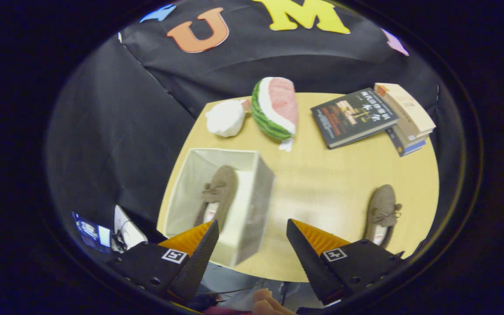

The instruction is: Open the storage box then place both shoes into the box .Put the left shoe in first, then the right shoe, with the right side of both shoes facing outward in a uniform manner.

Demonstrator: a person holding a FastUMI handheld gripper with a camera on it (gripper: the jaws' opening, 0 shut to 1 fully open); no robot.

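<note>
One shoe (218,195) inside storage box (258,192)

1. The gripper (252,227) hangs above the tabletop (322,183) with its jaws spread wide, gripping nothing.
2. A bare strip of tabletop lies between the open storage box (252,192) and the shoe (381,214) on the tabletop.
3. The box walls and the shoe inside (217,197) crowd that side.
4. The plush watermelon (276,107), white bundle (225,118) and books (379,116) block the far edge.

The pale fabric storage box (252,192) stands open on the table, one brown bow-topped shoe (218,194) lying inside. Its match (381,212) lies on the tabletop, well apart.
</note>
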